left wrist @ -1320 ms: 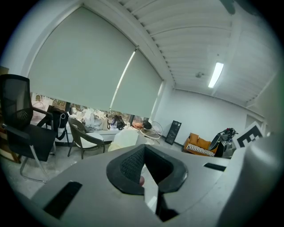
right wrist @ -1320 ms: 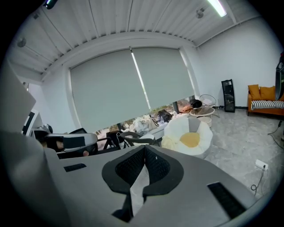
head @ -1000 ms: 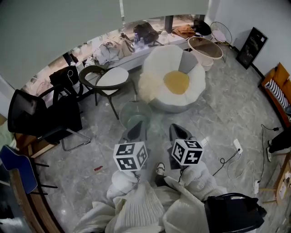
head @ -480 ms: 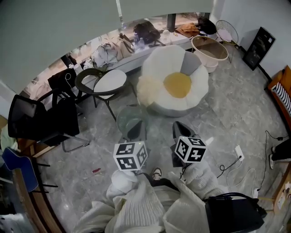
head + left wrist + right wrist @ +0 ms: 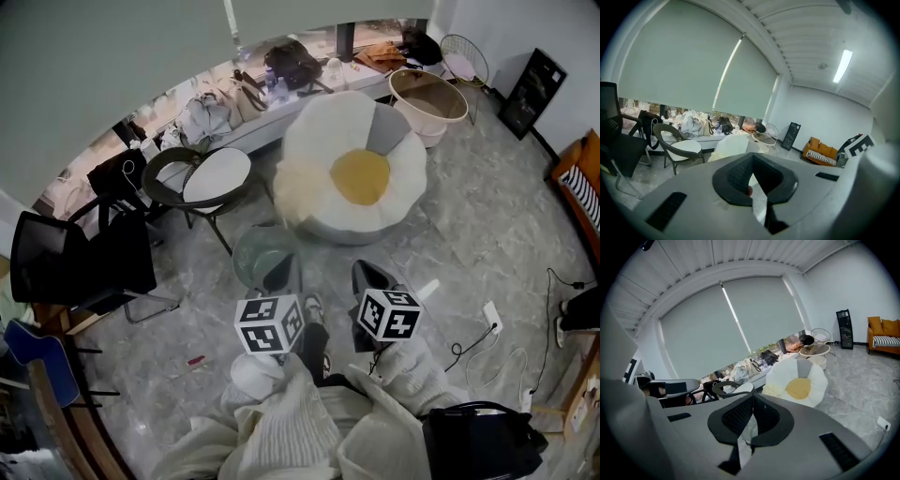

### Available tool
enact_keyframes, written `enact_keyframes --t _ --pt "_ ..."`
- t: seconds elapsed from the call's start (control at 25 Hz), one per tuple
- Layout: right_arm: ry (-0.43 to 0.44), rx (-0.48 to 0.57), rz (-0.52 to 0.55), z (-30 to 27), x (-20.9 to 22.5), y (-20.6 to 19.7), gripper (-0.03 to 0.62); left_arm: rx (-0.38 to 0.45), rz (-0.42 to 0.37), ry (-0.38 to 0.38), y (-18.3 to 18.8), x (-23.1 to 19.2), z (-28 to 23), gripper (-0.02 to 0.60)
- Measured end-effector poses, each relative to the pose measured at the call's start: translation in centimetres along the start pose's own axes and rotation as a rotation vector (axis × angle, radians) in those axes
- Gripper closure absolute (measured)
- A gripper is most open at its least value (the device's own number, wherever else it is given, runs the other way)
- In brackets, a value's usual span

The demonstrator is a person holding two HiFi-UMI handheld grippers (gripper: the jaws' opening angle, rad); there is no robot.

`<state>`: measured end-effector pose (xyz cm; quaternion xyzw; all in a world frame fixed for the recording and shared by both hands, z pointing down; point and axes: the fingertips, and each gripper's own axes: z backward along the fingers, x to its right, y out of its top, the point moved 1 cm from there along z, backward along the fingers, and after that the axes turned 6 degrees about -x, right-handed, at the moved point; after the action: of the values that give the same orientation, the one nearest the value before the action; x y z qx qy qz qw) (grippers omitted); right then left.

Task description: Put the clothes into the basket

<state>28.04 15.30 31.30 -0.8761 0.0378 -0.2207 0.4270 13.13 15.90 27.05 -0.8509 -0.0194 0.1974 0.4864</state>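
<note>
The job has not really started, I think. The big flower cushion [image 5: 354, 173] sits in the middle of the floor. The round basket [image 5: 428, 97] stands well apart from both grippers, and I see no clothes in it. A pale heap [image 5: 206, 117] on the long surface [image 5: 281, 120] by the window may be the clothes, but it is too small to tell.

The left gripper [image 5: 281, 274] and right gripper [image 5: 373, 277] hang over the floor, jaws together, holding nothing.

Only the head view looks down into the basket. Only the gripper views show the jaw tips meeting and the ceiling light [image 5: 843, 65].

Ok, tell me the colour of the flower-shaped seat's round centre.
Yellow centre, with white petals around it; the head view shows it best.
</note>
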Motion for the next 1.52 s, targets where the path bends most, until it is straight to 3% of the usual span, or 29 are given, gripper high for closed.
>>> enact_keyframes --t 0.36,0.84,1.2,1.52 --pt "0.01 0.014 0.036 -6.2 1.5 5.7 0.569 0.038 0.026 -0.005 4.8 -2.4 -6.5 0.584" --pt "0.04 0.017 0.101 -17.4 1.7 16.7 0.569 0.089 0.045 0.018 14.4 -8.2 -16.8 0.584" --pt "0.013 -0.032 0.048 -22.3 4.2 18.3 0.569 0.026 0.064 0.059 15.1 -11.6 -21.6 0.584" --pt "0.092 -0.116 0.086 -28.6 3.7 20.3 0.569 0.015 0.144 0.177 15.9 -15.9 -24.2 0.584"
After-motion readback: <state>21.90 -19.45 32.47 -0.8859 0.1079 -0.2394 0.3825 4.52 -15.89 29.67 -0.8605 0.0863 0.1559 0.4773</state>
